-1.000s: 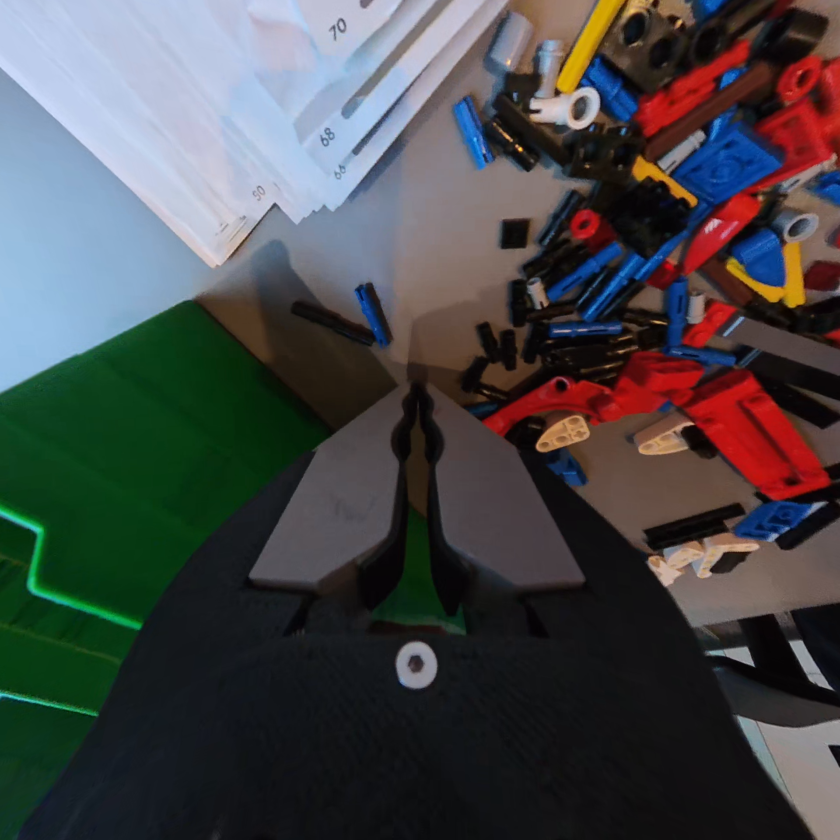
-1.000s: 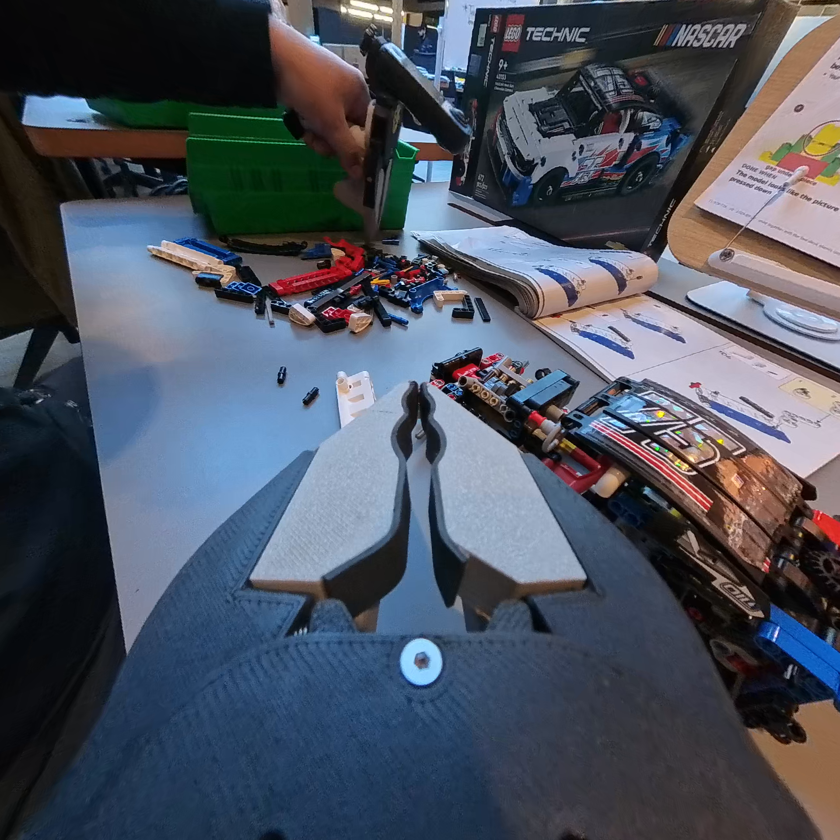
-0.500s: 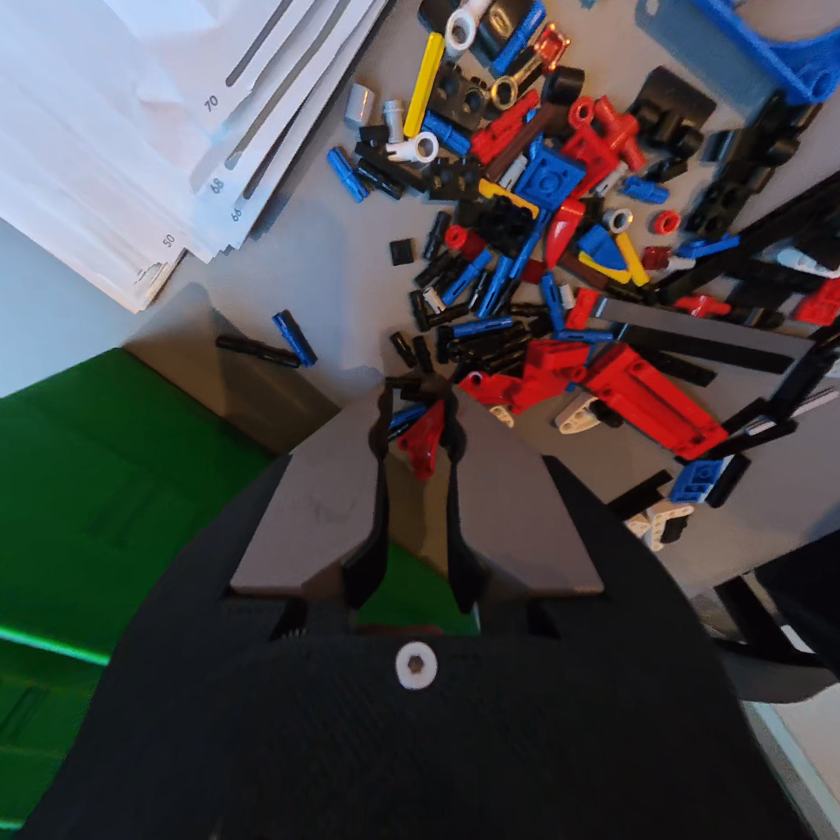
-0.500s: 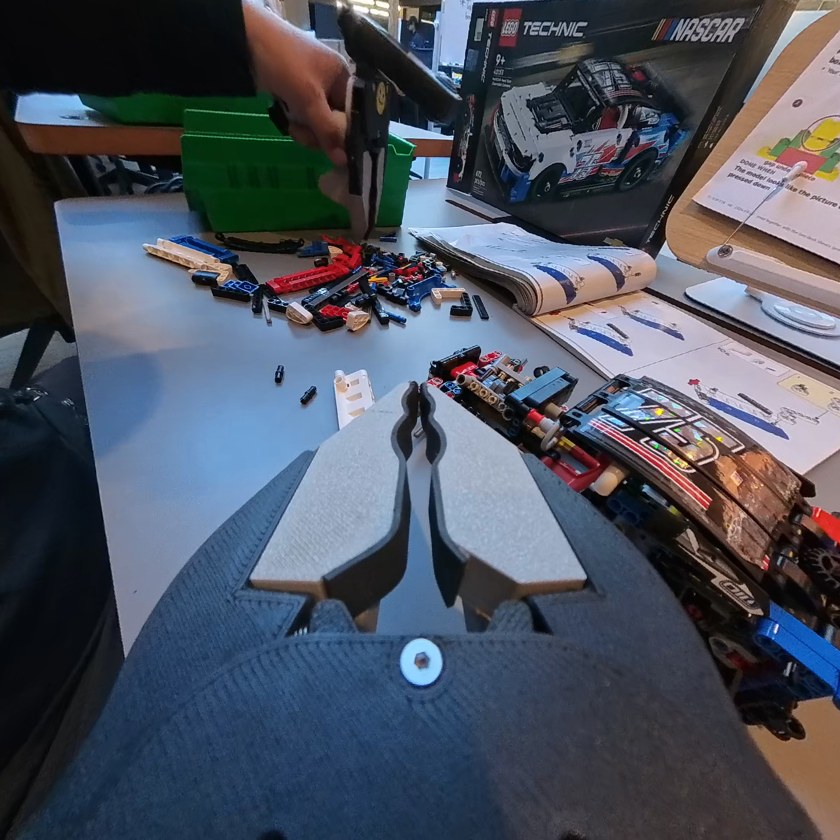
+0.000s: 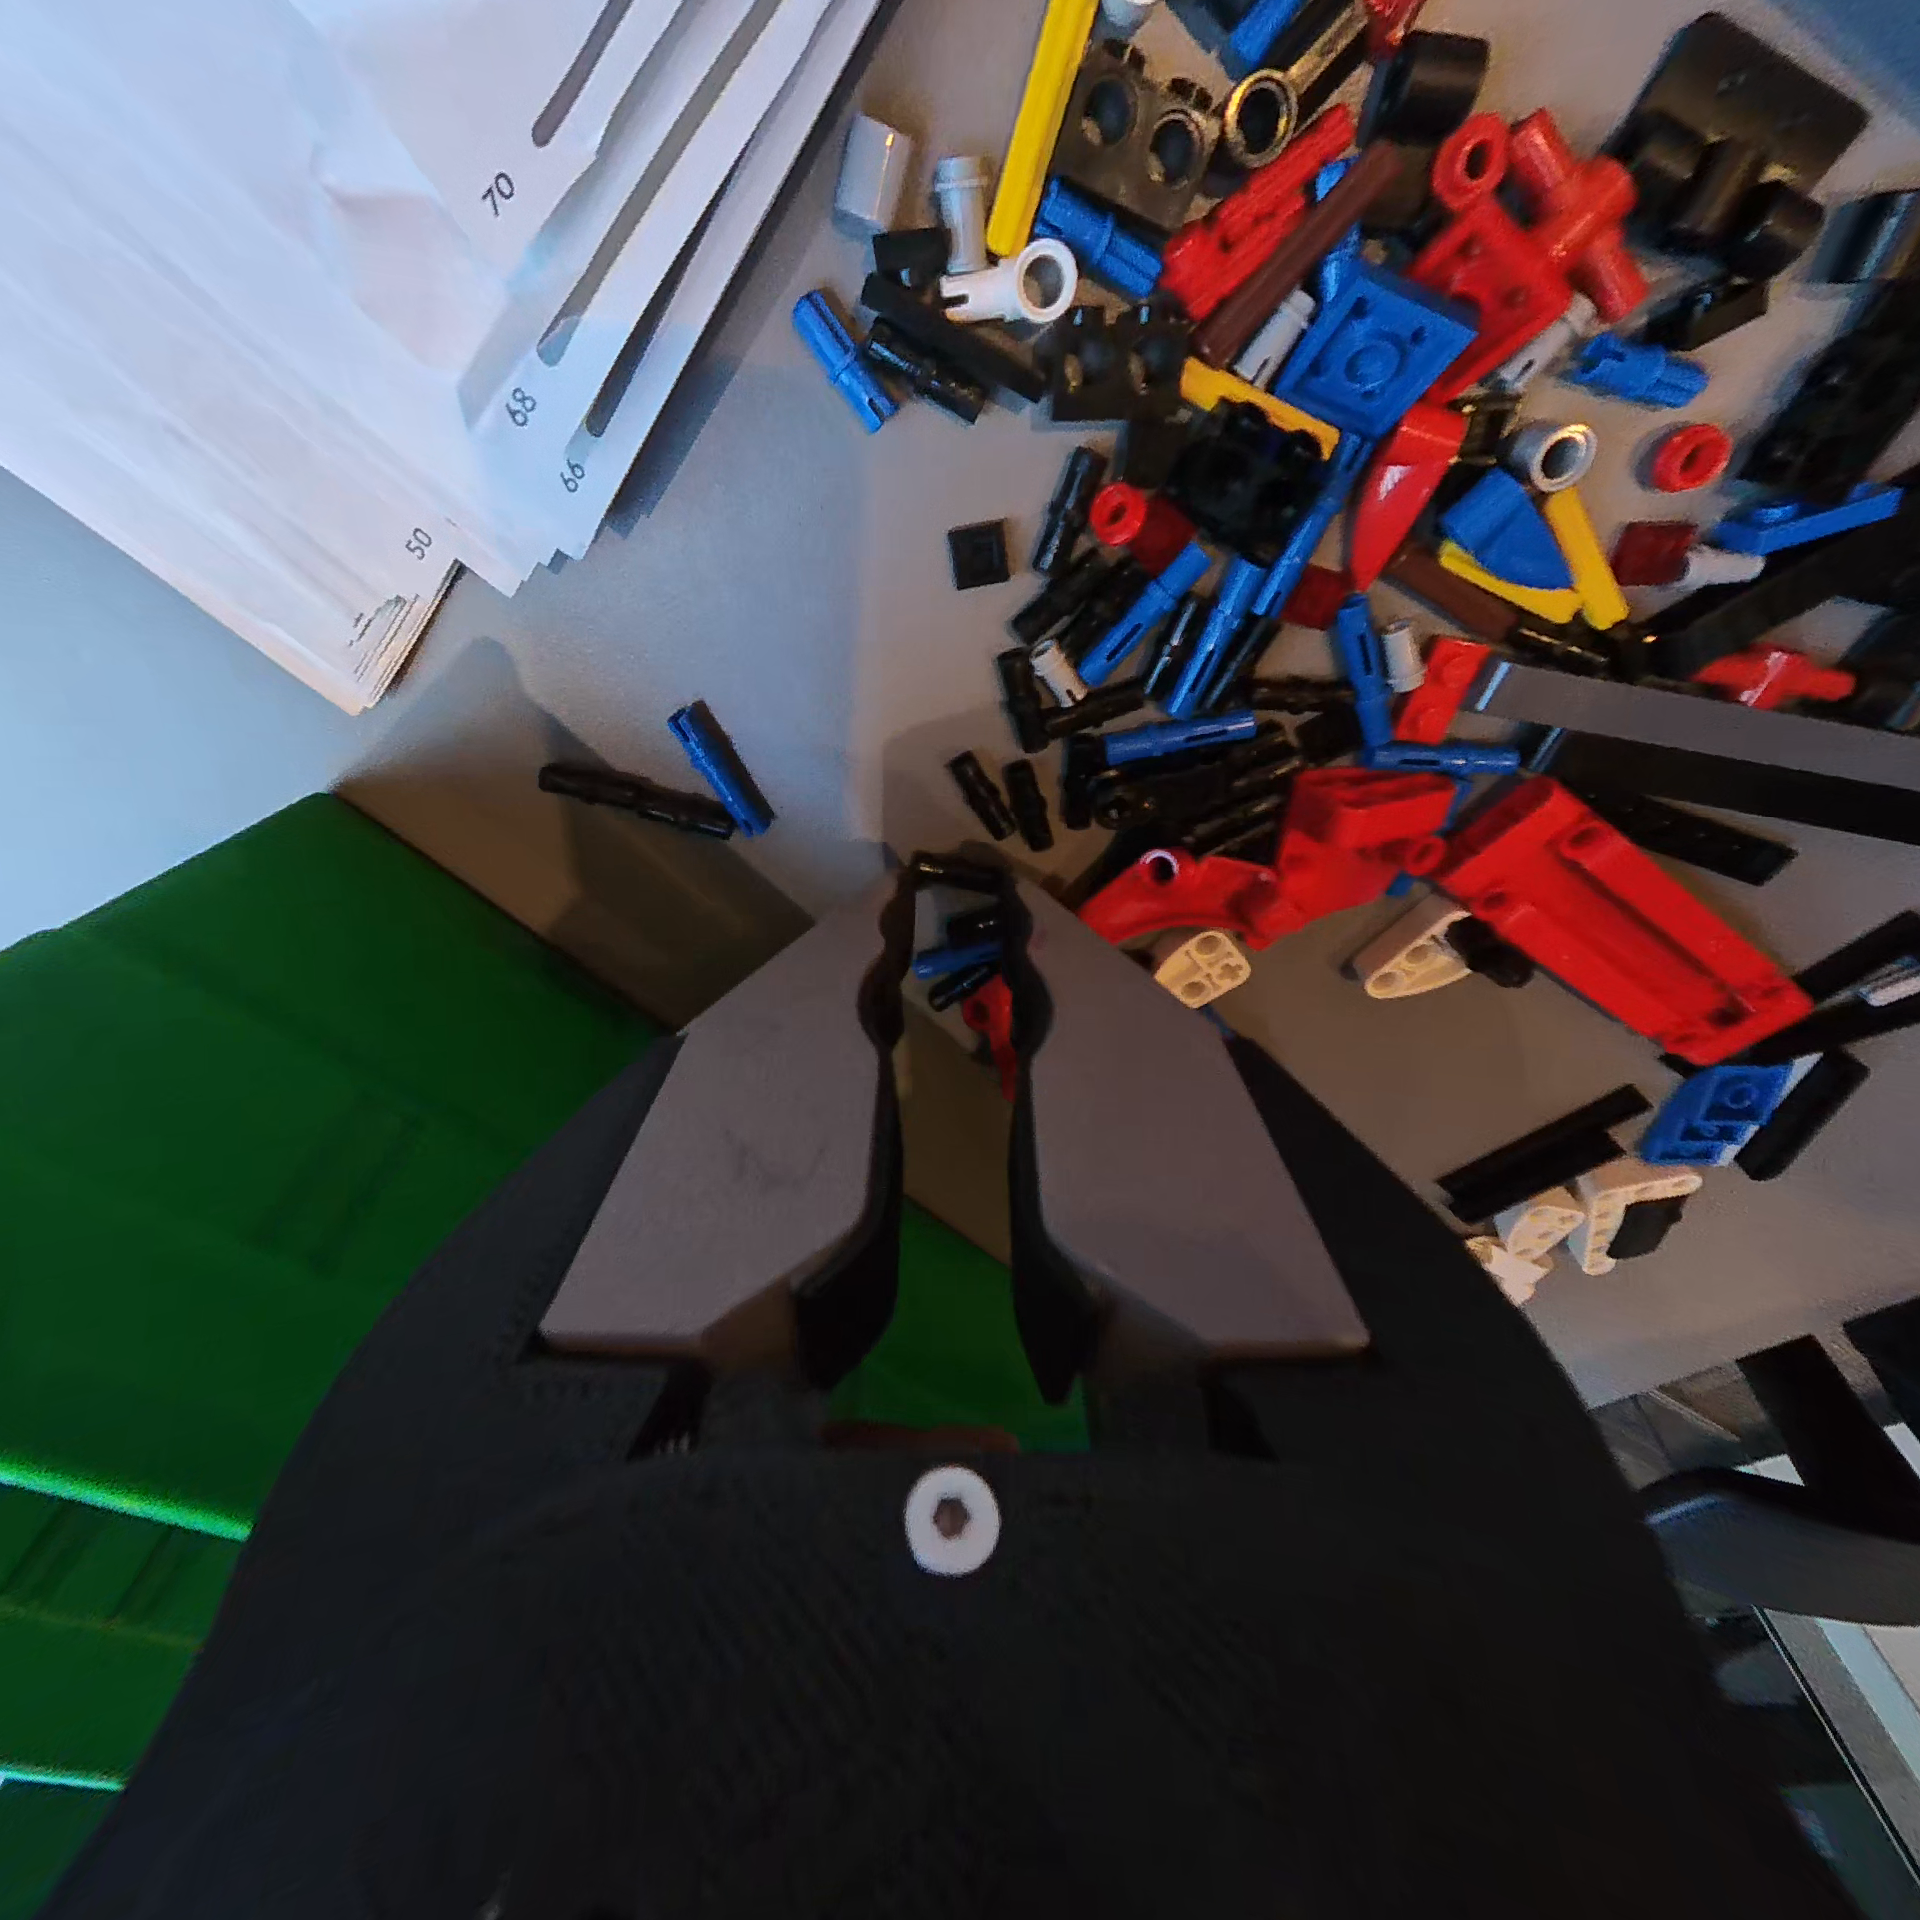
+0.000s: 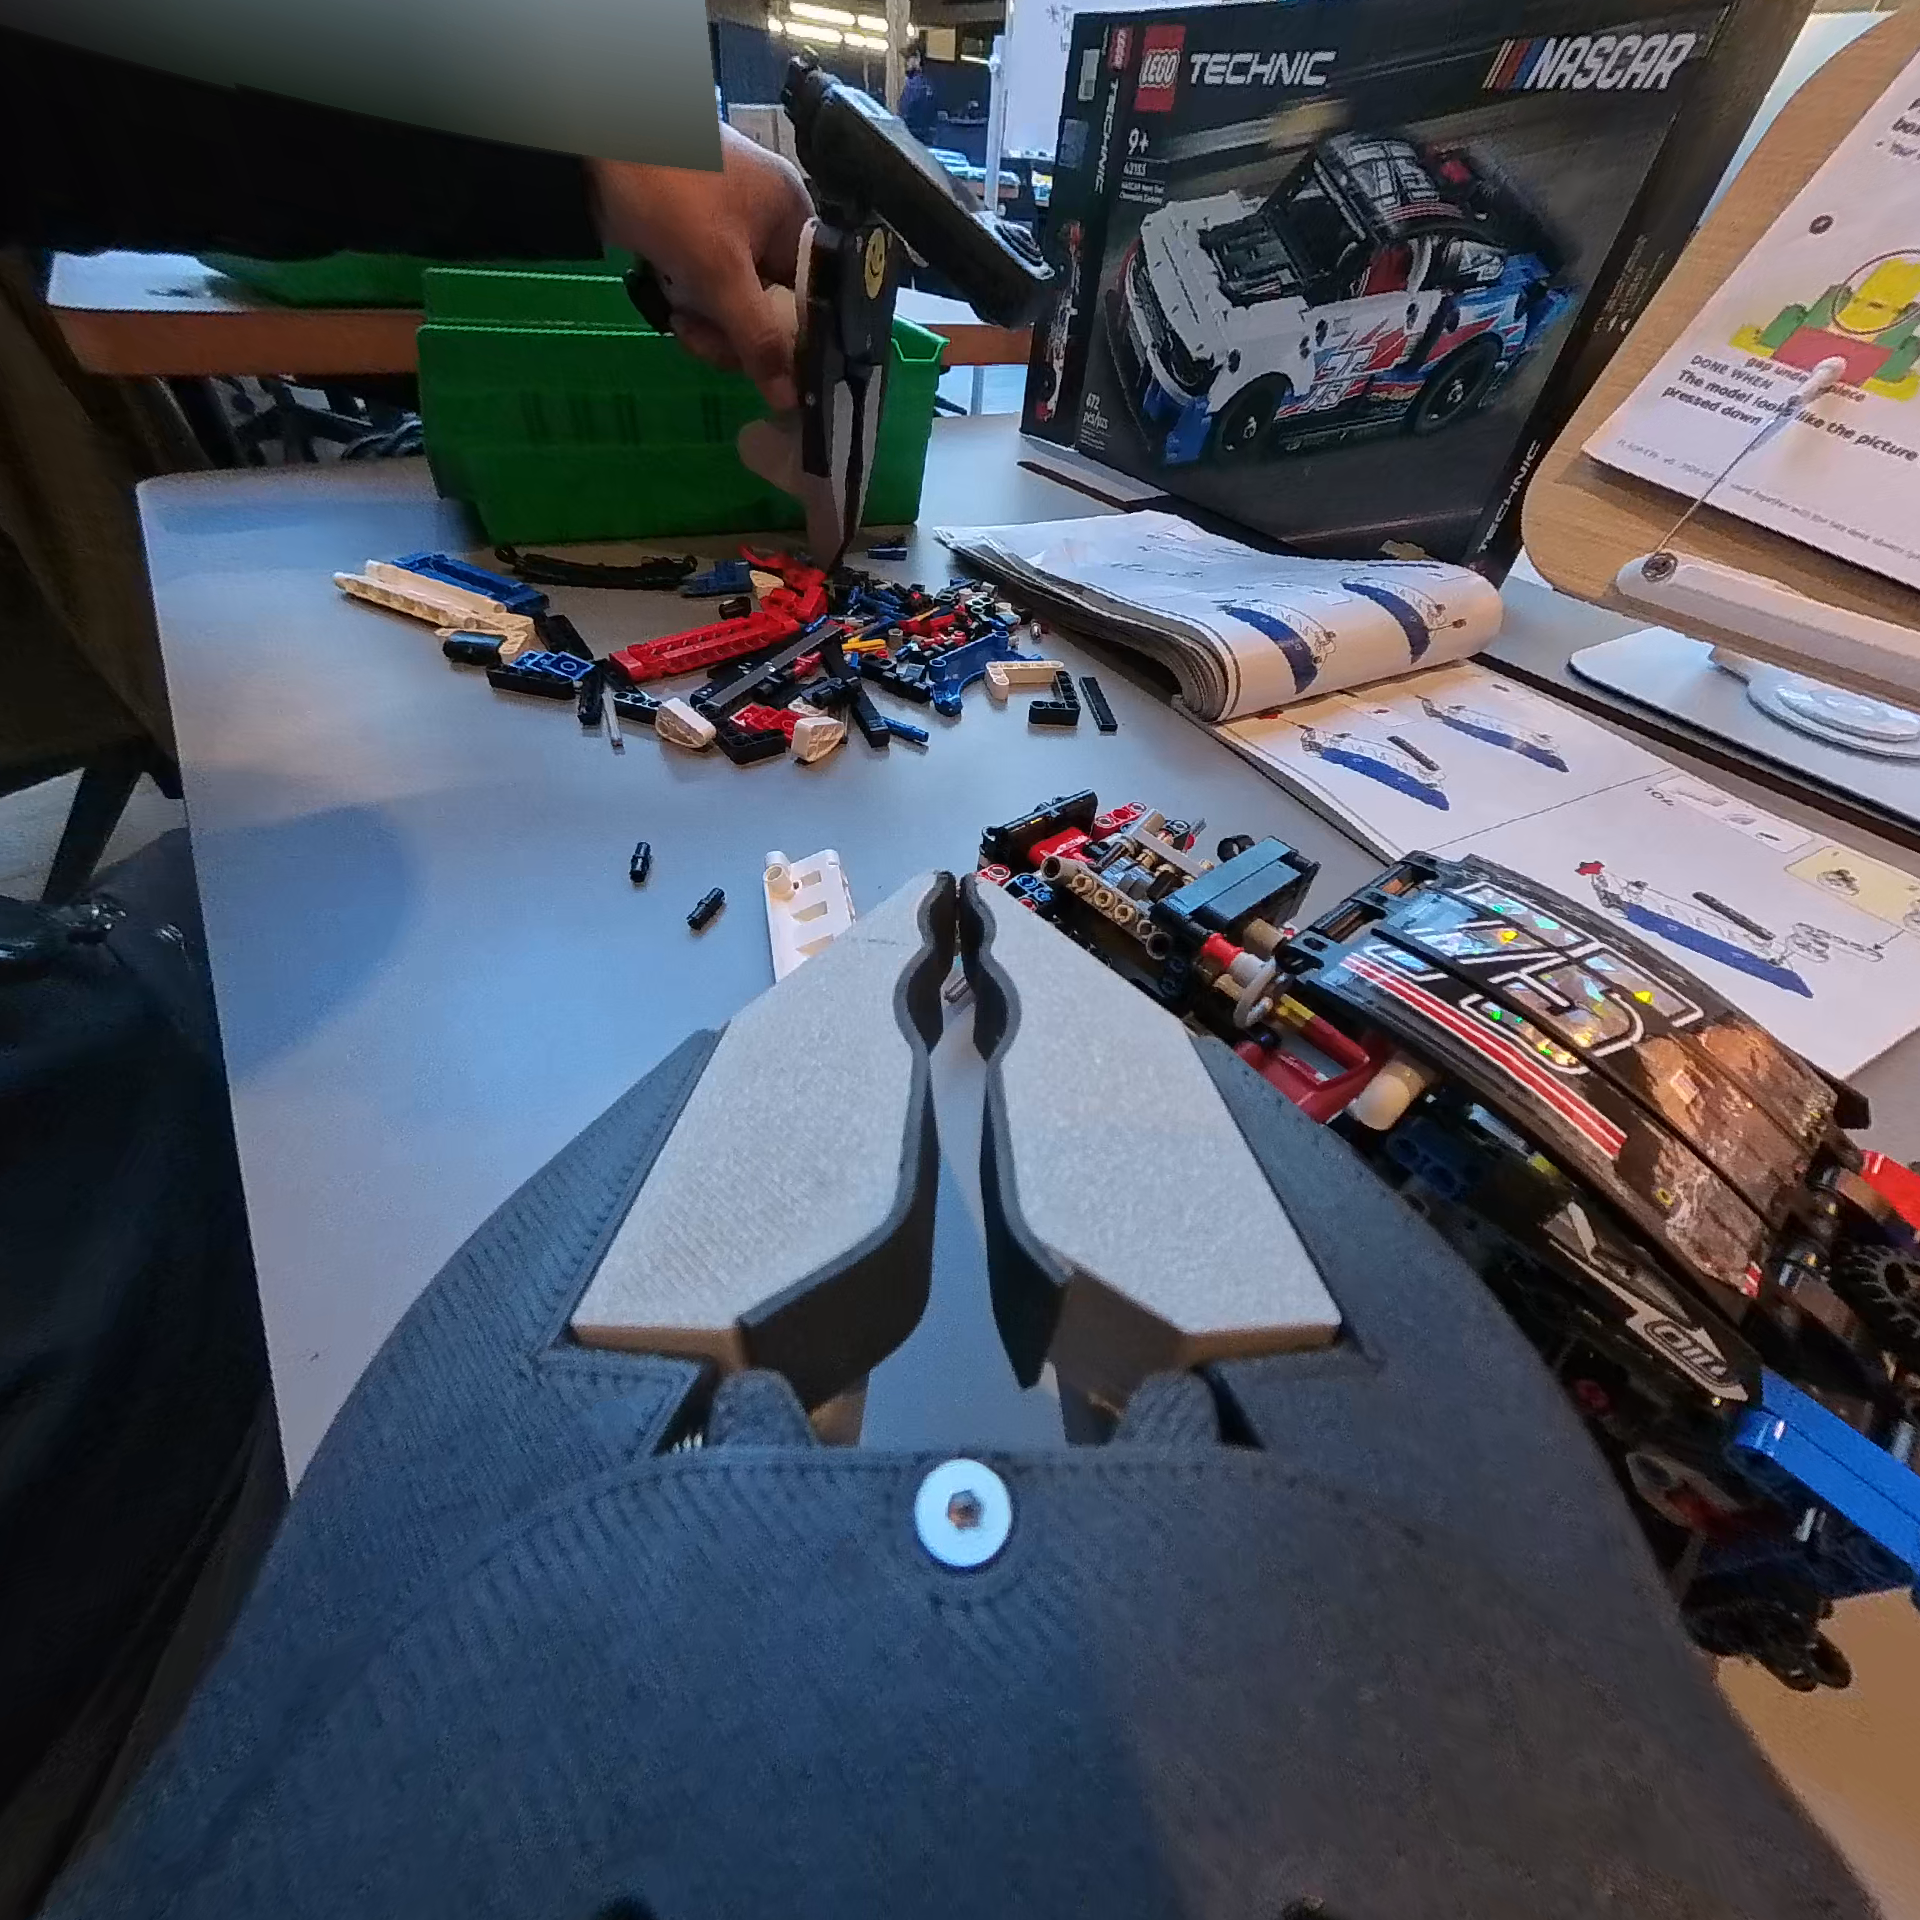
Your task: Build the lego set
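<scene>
Lego pieces (image 5: 1299, 582) lie between the left gripper (image 5: 956, 883)'s parted fingers; right gripper (image 6: 957, 896)'s fingers together.

We held the left gripper (image 5: 956, 883) pointing steeply downward, its jaws parted by a narrow gap; our hand (image 6: 727, 260) grasped its handle. The right gripper (image 6: 957, 894) lay nearly level, its fingertips almost touching

— What does the work surface look like?
— A plain grey table (image 6: 436, 935), with a wooden-edged table (image 6: 229, 338) behind it.
— And farther back?
— A dim hall under rows of ceiling lights (image 6: 831, 19). A pale floor (image 5: 1860, 1704) shows past the grey table's edge.
</scene>
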`<state>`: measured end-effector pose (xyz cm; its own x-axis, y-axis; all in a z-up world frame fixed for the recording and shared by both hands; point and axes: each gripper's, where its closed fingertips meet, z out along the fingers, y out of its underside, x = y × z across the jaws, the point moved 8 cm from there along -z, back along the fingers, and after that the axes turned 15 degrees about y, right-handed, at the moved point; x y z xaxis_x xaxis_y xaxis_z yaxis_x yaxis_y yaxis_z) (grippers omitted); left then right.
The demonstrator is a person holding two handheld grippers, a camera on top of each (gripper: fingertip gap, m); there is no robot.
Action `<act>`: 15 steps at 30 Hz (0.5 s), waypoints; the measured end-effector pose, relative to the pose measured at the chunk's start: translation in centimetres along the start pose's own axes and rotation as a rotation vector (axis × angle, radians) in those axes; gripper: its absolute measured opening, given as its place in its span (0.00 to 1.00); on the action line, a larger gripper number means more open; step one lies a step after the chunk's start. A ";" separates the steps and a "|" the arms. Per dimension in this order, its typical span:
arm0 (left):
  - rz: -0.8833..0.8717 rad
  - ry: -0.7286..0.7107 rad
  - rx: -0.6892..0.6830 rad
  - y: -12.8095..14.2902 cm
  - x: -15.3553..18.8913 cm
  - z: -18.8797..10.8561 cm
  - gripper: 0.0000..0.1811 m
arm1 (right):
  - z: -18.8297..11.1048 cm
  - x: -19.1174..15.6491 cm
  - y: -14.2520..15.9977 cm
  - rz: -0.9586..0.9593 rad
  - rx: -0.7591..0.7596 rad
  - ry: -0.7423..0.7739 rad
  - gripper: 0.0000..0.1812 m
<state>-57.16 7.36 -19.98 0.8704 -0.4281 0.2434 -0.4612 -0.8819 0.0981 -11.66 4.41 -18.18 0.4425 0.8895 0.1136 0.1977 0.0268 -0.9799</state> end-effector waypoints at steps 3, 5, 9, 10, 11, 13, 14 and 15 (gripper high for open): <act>-0.002 -0.001 0.001 0.1 0.1 -0.1 0.07 | 0.0 0.0 0.0 0.000 -0.001 0.002 0.00; 0.001 -0.009 0.020 0.1 0.5 -0.8 0.07 | 0.0 0.0 0.0 -0.002 -0.001 0.004 0.00; 0.092 0.037 0.124 -0.9 5.2 -3.1 0.07 | 0.1 0.0 0.0 -0.001 -0.006 0.008 0.00; 0.153 0.050 0.150 -1.4 7.3 -3.4 0.07 | 0.1 0.0 0.0 0.000 -0.008 0.007 0.00; 0.227 0.062 0.175 -1.9 9.7 -3.4 0.07 | 0.1 0.0 0.0 0.001 -0.009 0.007 0.00; 0.387 0.114 0.207 -2.9 14.7 -2.4 0.07 | 0.1 0.1 0.0 0.001 -0.010 0.008 0.00; 0.457 0.145 0.216 -3.4 17.0 -1.6 0.07 | 0.1 0.1 0.0 0.001 -0.011 0.009 0.00; 0.515 0.172 0.215 -3.8 18.9 -0.6 0.07 | 0.1 0.1 0.0 0.001 -0.011 0.010 0.00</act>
<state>-39.03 2.77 -15.20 0.4947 -0.7897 0.3628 -0.7562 -0.5969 -0.2681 -11.75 4.53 -18.22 0.4515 0.8849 0.1144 0.2066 0.0210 -0.9782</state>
